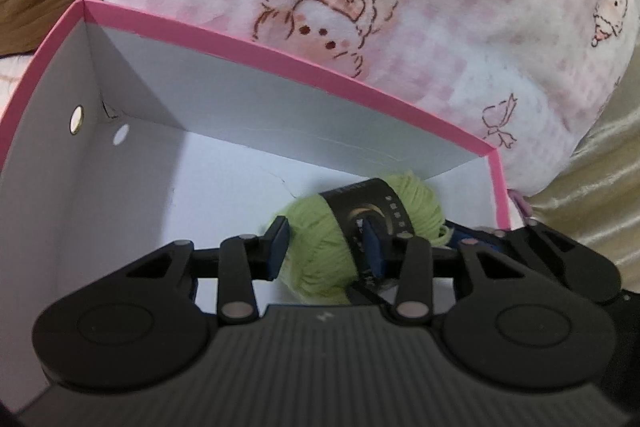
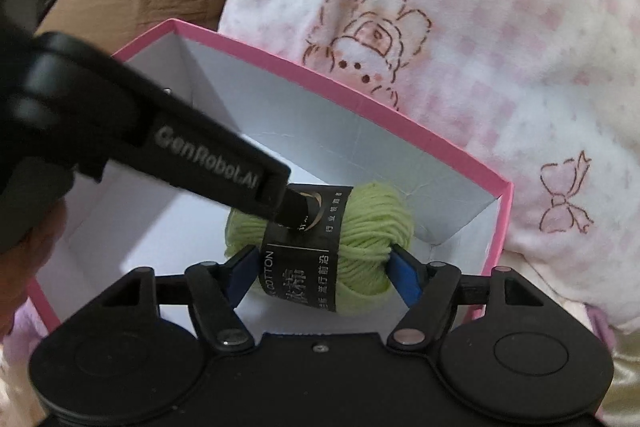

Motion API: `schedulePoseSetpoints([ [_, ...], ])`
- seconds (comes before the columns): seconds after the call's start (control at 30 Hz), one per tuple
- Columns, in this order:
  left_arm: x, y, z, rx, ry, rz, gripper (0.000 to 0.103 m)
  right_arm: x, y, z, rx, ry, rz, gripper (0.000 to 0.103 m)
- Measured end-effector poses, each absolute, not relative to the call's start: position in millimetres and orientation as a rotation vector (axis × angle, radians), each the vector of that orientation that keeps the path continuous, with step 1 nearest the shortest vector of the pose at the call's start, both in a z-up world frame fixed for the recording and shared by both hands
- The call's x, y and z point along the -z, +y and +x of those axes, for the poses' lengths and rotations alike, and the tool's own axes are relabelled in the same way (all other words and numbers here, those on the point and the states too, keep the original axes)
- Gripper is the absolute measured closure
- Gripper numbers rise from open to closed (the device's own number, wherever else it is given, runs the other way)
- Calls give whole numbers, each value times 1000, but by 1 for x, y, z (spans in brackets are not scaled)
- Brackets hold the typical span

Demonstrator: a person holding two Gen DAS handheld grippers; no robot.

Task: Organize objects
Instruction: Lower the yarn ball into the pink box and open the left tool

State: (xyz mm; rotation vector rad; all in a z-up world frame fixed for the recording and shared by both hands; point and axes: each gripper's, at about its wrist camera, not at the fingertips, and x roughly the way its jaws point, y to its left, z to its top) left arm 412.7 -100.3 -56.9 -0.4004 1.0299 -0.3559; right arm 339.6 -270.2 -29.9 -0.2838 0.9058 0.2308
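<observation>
Only the left wrist view shows two round holes in the left wall of the pink-rimmed white cardboard box (image 1: 280,47); only the right wrist view reads the printed black paper band (image 2: 304,247). Inside the box sits the soft light-green ball of yarn (image 1: 316,259), fuzzy and oval. The left gripper (image 1: 326,247) stands narrowly parted, its blue pads pinching the yarn's left half. The right gripper (image 2: 320,267), spread wider, clasps the ball end to end. Behind lies plush pink-checked fabric (image 2: 500,47).
</observation>
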Motion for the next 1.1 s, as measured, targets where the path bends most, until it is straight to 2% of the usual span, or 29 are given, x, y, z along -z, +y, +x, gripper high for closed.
schedulePoseSetpoints([
  [0.1,55,-107,412,329,1018,-341,69,27,-277,332,-231,884,-290,30],
  [0.17,54,-111,412,327,1006,-320,72,22,-277,326,-249,860,-307,37],
  [0.23,54,-114,413,322,996,-309,75,19,-277,322,-290,869,-297,66],
  [0.3,53,-116,415,326,988,-326,77,20,-273,321,-303,902,-309,81],
  [0.53,51,-116,412,345,990,-387,77,33,-254,321,-301,925,-418,84],
  [1.0,69,-109,414,293,1059,-444,77,29,-268,342,-185,807,-372,84],
  [1.1,71,-112,419,218,1164,-424,82,28,-267,337,-207,802,-355,83],
])
